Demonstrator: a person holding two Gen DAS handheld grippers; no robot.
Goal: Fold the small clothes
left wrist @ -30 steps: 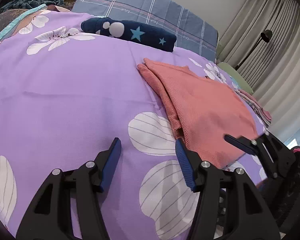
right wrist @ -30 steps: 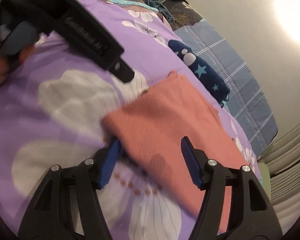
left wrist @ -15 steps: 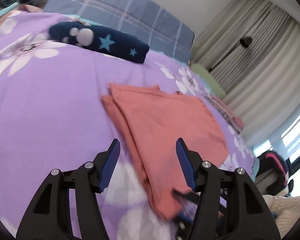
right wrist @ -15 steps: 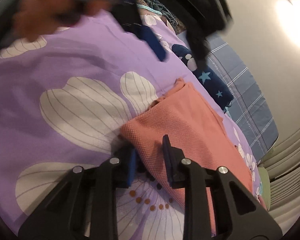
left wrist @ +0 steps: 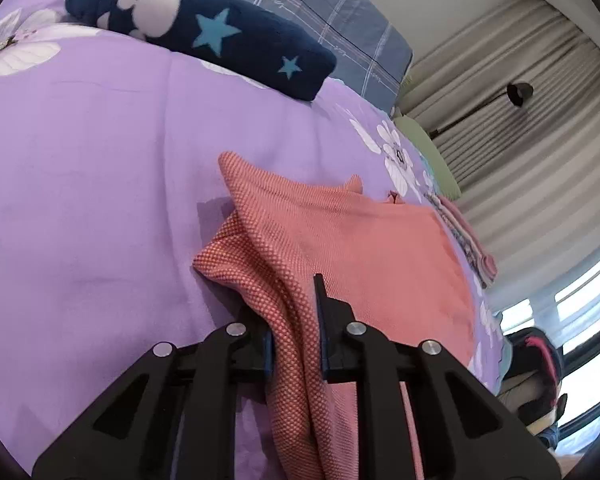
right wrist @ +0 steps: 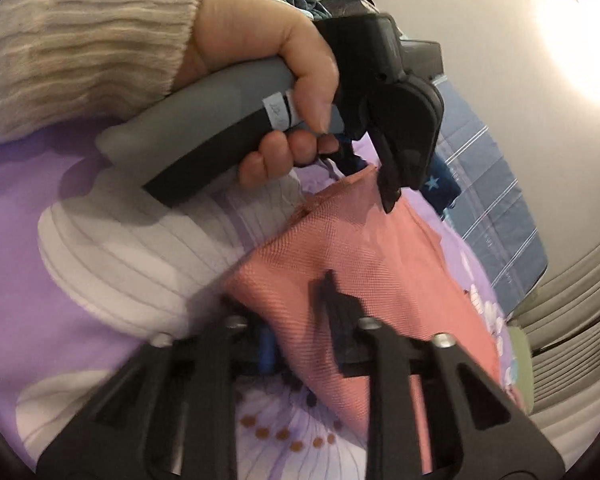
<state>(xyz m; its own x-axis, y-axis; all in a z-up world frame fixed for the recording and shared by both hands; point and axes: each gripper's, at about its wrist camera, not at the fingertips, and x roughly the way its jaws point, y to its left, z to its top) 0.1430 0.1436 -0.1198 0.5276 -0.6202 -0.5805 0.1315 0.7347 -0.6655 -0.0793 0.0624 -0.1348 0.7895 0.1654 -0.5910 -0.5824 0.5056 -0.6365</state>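
Left claw: I see my left claw [left wrist: 296,332] nearly closed, its two fingers pinching a bunched fold of the salmon garment [left wrist: 340,248] between them; the cloth rises into the grip and hangs down past it.
Right claw: my right claw [right wrist: 300,320] is likewise clamped on the same salmon garment [right wrist: 364,256], at its near corner; this view is blurred, so I cannot tell how much cloth sits between the fingers.
Left hand: from the right wrist view I see the hand [right wrist: 260,68] in a cream knit sleeve [right wrist: 72,40] wrapped around the grey handle of the left claw [right wrist: 384,184], whose fingertips meet the garment's far edge.
Garment: it lies on the purple floral bedspread [left wrist: 100,184], toward the bed's right edge, partly flat and partly lifted where the claws hold it, with a pointed corner sticking up at its far side.
Navy item: a dark blue rolled piece with stars and a paw print [left wrist: 204,36] rests near the head of the bed, well apart from the garment.
Pillow: a blue plaid pillow [left wrist: 332,4] sits just behind the navy item.
Bed's right edge: a small striped stack of cloth [left wrist: 464,240] lies there, beyond the garment.
Background: grey curtains [left wrist: 532,128] and a black lamp [left wrist: 518,92].
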